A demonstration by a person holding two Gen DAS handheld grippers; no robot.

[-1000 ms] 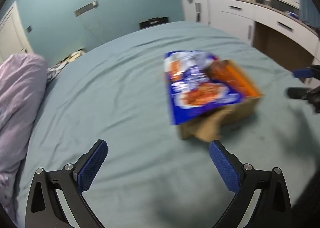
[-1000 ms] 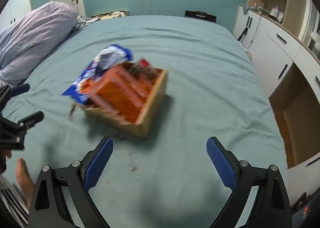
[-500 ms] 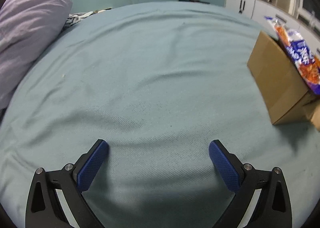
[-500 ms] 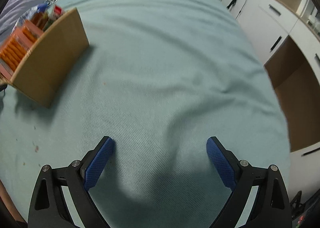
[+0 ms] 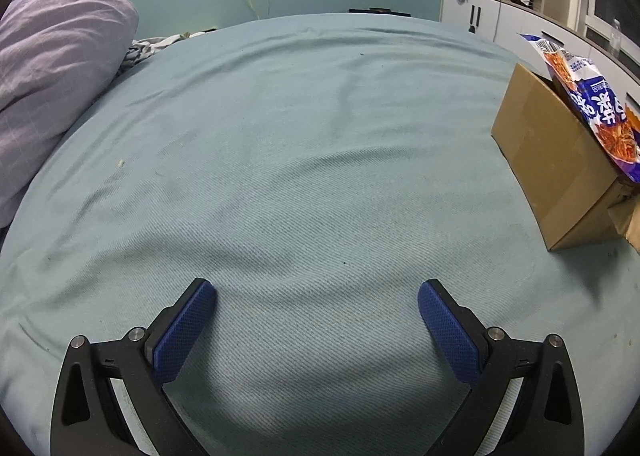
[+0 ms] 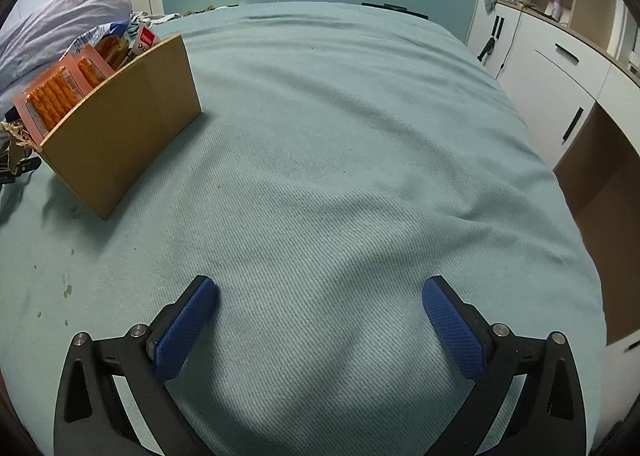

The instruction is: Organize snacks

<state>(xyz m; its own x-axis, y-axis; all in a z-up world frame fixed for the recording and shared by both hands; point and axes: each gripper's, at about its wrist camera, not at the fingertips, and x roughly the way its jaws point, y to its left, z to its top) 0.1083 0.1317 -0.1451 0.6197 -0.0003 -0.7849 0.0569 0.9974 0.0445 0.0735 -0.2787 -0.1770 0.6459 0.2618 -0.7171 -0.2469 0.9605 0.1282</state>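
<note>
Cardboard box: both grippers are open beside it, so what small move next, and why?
Probably none beyond resting: the cardboard box already holds the orange packs and blue bag, and both the left gripper and right gripper are open over bare bedspread.

Low in the left wrist frame, the left gripper (image 5: 317, 296): two matte black arms with triangular cut-outs, silver round screws on top, and blue pads (image 5: 182, 332) with a fine dotted grip texture. Over to the right wrist frame, and the right gripper (image 6: 320, 296) is the same build: black angular frame, paired silver screws, knurled blue pads (image 6: 454, 330).
</note>
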